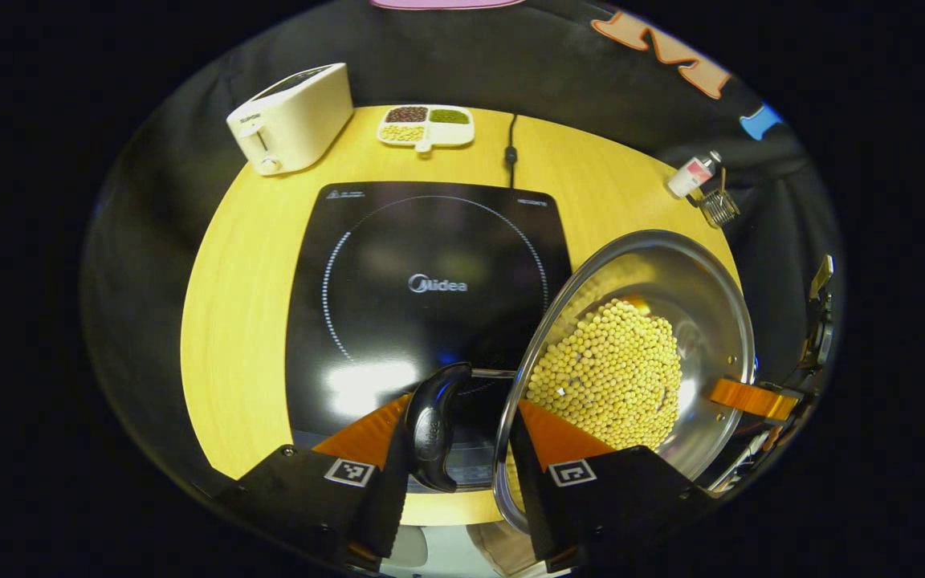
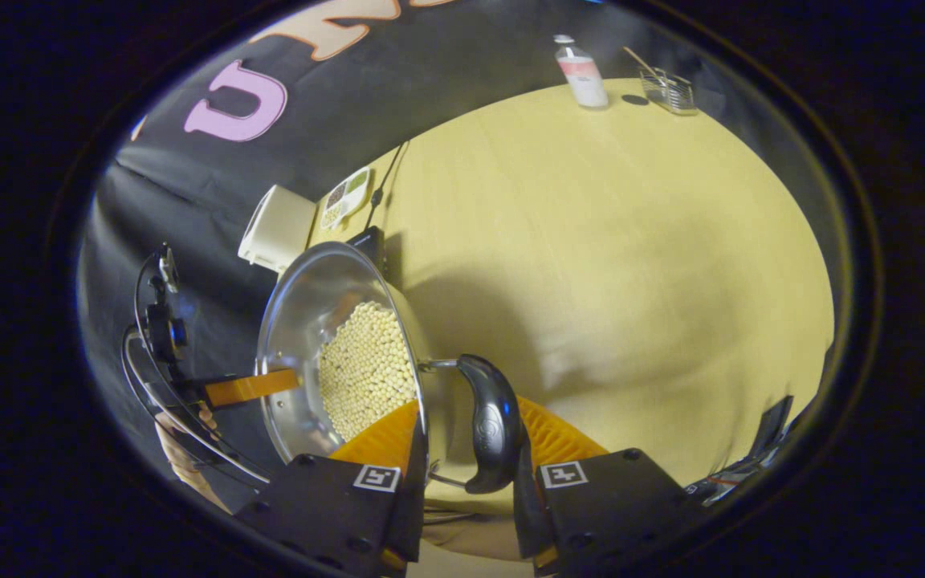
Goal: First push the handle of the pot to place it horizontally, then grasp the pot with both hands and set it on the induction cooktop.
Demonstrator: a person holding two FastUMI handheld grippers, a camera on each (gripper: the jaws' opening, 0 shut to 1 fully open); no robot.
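Left tool and right tool are each clamping a black handle of the bean-filled pot, holding it beside the induction cooktop.

Bean-filled steel pot tilts beside black induction cooktop.

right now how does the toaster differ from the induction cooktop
The toaster is white and boxy, standing tall; the induction cooktop is black, flat and glossy. The toaster sits at the table's far left corner; the cooktop lies mid-table, with the pot at its right edge. Both rest on the yellow table.
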